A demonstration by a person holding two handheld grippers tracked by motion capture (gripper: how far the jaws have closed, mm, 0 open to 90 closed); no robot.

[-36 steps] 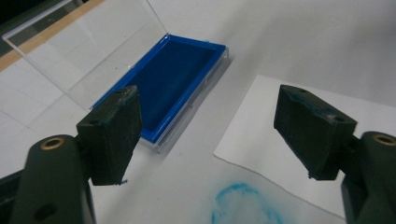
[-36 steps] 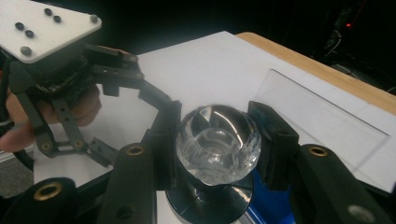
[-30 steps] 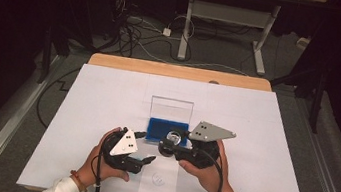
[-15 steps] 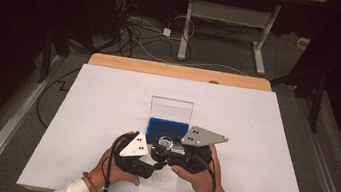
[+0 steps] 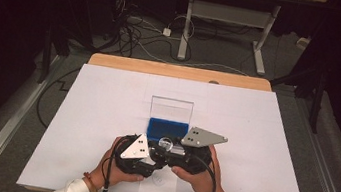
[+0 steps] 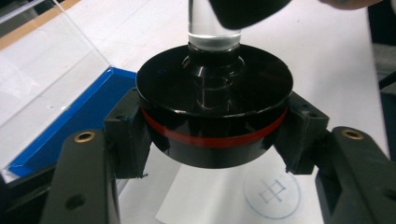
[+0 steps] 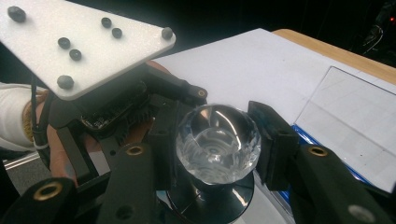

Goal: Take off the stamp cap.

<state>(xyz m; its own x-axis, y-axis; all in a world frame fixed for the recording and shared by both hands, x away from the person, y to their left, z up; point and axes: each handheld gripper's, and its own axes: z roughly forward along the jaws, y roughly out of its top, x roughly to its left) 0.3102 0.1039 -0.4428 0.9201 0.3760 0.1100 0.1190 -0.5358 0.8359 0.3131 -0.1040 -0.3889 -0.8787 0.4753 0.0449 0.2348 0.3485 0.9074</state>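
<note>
Left gripper (image 6: 212, 140): jaws just closing, pads now pressing both sides of black round base (image 6: 212, 112) with red band. Right gripper (image 7: 217, 140): clamped on faceted crystal top (image 7: 217, 140) above same base. Object held above table (image 5: 276, 121), at 6 o'clock of open blue case (image 5: 168, 129). Printed circle mark (image 6: 273, 193) below.

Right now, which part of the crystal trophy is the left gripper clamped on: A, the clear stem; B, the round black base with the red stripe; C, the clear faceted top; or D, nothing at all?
B: in the left gripper view the left gripper presses its pads on both sides of the black base, while the right gripper holds the faceted top.
</note>
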